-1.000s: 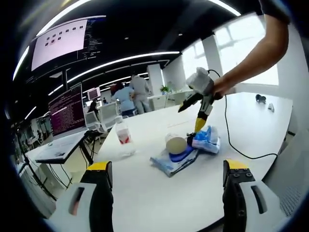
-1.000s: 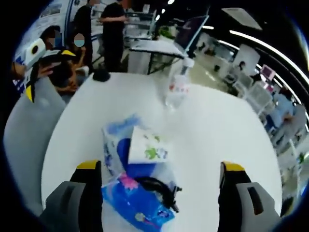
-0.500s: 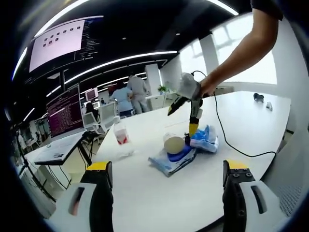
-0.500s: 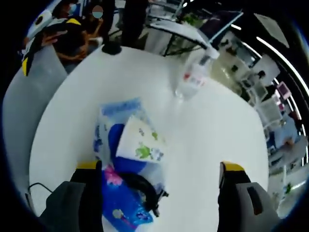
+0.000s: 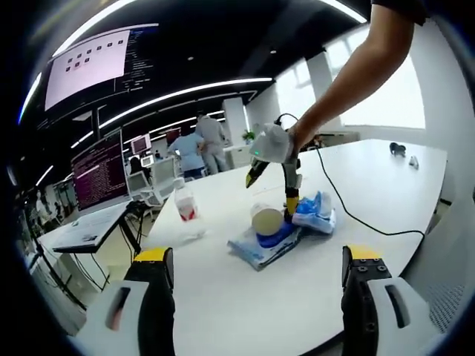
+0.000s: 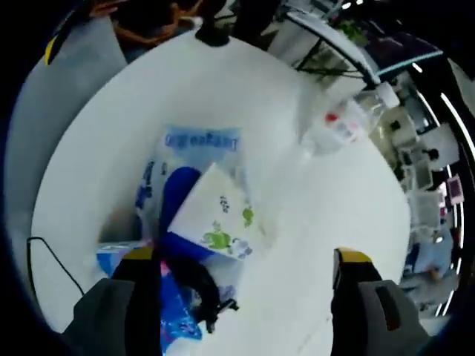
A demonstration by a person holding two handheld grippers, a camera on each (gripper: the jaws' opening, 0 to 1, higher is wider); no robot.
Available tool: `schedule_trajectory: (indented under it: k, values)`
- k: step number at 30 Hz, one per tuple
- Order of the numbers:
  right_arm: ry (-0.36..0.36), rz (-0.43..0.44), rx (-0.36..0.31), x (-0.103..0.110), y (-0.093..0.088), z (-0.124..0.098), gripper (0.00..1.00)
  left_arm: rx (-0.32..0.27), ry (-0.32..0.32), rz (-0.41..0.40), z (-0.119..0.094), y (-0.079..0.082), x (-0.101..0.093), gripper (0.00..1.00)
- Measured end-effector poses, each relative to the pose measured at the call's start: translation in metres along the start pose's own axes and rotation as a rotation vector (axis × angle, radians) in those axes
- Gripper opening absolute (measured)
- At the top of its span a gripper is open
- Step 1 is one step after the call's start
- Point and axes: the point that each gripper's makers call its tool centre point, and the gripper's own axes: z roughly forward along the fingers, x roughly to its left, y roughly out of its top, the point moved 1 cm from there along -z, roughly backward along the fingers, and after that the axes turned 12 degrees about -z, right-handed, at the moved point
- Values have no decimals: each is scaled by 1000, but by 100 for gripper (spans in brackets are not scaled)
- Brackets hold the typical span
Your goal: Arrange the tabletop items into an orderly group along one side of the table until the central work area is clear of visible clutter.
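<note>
A pile lies mid-table: a paper cup on its side, a flat blue-and-white pack under it and a bright blue packet beside it. From above, the green-printed cup rests on the pack, with a dark blue piece, a black cord bundle and the bright blue packet close by. My right gripper hovers open just above the pile; a hand holds this right gripper over the cup. My left gripper stands open near the table's front edge, away from the pile.
A clear water bottle with a red label stands left of the pile, also bottle. A black cable trails across the white table. A small black item sits far right. Desks, monitors and people stand beyond.
The right gripper has moved leftward and down over the pile, so cup and packs loom larger in its view. The left gripper and the items have stayed put.
</note>
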Motion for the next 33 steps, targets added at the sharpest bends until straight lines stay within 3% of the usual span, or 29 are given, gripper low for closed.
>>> schedule_trajectory:
  k: [7,15,22,26,33]
  values:
    - [28,-187,38,-2,10,10,86,-1,3,1,0,0,1,94]
    - [55,-311,30,4,26,23,80,10,-1,6,1,-2,0,94]
    - [88,-425,51,4,29,29,74,3,1,-1,0,-1,1,94]
    - [109,-537,72,5,28,32,67,2,4,-1,0,-1,1,94]
    - [106,-584,45,7,43,36,53,-5,7,-6,-1,0,2,94]
